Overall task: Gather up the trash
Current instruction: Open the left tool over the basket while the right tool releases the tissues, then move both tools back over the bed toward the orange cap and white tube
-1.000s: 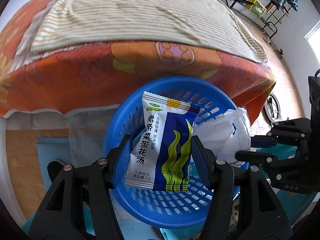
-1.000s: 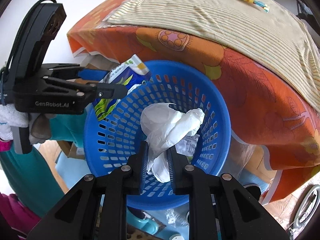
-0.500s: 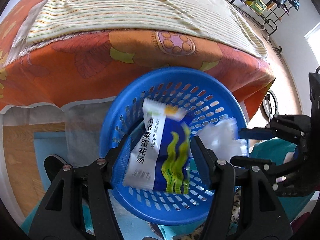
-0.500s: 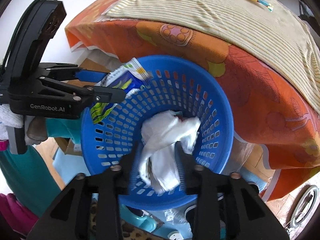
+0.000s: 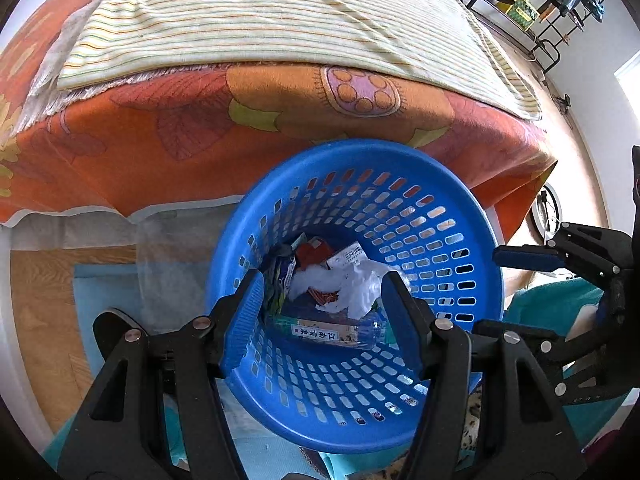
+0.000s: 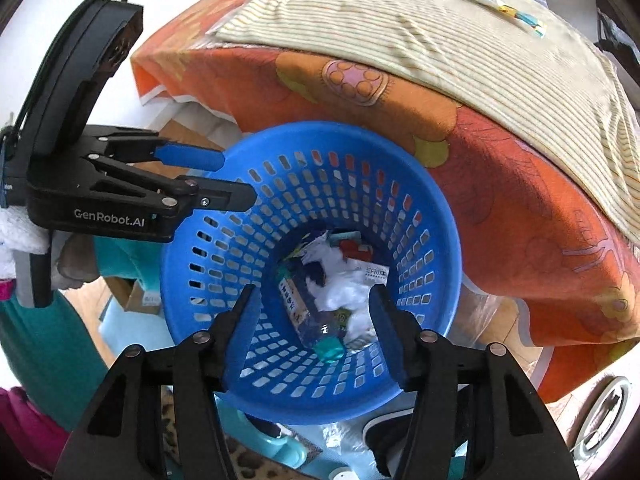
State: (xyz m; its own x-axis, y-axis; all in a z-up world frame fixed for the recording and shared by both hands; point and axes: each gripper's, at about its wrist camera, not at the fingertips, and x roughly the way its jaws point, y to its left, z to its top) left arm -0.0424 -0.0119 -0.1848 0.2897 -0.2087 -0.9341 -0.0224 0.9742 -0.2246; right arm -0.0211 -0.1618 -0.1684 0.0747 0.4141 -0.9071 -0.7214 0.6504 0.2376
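Left gripper point(image 5: 322, 300) and right gripper point(image 6: 314, 308): both hang open and empty, the right's jaws having just been opening. Blue basket point(image 5: 400, 160) below: light, crumpled wrappers point(image 5: 352, 284) and a slippery bottle point(image 5: 328, 332) lie loose at its bottom; pinch any by a fold. Beyond, the table point(image 5: 280, 20) bears more litter point(image 6: 520, 16).

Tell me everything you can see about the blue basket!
The blue basket is round and looks like plastic, with a smooth thick rim and rows of little slots through its wall and floor. It stands beside the bed's orange flowered cover, open side up. At its bottom lies a heap of trash: crumpled white plastic, printed wrappers, something red, and a clear bottle with a teal cap lying on its side. Neither gripper touches it; both hover above it with jaws apart.
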